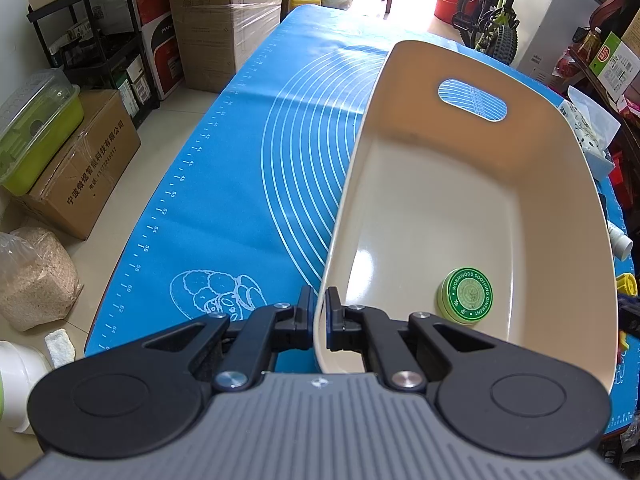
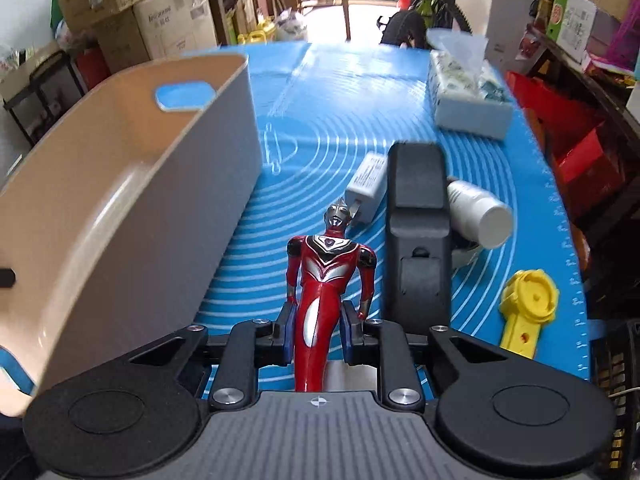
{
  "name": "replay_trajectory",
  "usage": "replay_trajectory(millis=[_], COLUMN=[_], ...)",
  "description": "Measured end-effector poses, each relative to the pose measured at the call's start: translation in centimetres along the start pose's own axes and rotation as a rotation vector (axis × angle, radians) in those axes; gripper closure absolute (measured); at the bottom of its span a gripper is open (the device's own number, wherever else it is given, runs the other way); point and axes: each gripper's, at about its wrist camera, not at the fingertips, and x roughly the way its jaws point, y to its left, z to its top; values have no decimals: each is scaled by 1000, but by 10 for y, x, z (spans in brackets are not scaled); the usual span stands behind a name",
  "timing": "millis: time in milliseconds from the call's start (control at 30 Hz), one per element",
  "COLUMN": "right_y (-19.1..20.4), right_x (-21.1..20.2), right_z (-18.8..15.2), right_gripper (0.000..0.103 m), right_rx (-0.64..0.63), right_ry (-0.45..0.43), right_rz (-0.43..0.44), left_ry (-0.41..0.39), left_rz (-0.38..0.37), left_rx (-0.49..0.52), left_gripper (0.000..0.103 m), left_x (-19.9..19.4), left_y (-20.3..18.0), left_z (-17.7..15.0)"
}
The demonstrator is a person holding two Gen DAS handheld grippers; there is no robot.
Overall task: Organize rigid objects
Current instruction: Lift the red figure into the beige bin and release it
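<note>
My left gripper [image 1: 319, 314] is shut on the near rim of a cream plastic bin [image 1: 448, 132] standing on the blue mat [image 1: 224, 184]. A green round ointment tin [image 1: 467, 295] lies inside the bin near my fingers. My right gripper [image 2: 318, 330] is shut on a red and silver toy figure [image 2: 326, 276], holding it by the legs, head pointing forward, just right of the bin [image 2: 120, 184]. On the mat ahead lie a black remote-like device [image 2: 418, 224], a white charger [image 2: 368, 182], a white bottle [image 2: 480, 210] and a yellow plastic tool [image 2: 526, 308].
A tissue pack [image 2: 466, 92] sits at the mat's far right. Cardboard boxes [image 1: 224, 20] and a black shelf [image 1: 92, 40] stand left of the table. A bicycle [image 1: 492, 12] is beyond the far end. Red crates [image 2: 576, 156] line the right side.
</note>
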Motion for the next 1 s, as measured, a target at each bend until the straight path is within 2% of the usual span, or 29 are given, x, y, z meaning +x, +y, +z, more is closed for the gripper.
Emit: replay_trajectory(millis=[333, 567, 733, 1000], right_y=[8, 31, 62, 114], right_x=[-57, -87, -86, -61], right_z=[29, 56, 66, 65], right_gripper=[72, 72, 72, 72], right_rx=[2, -9, -45, -104], right_ry=[-172, -278, -293, -236], right_rz=[-11, 27, 68, 126], left_ry=[0, 1, -1, 0], left_rz=[-1, -2, -7, -7], left_rx=[0, -3, -7, -6], left_gripper=[96, 96, 96, 96], left_x=[0, 0, -1, 0], left_y=[0, 0, 2, 2], left_z=[0, 0, 0, 0])
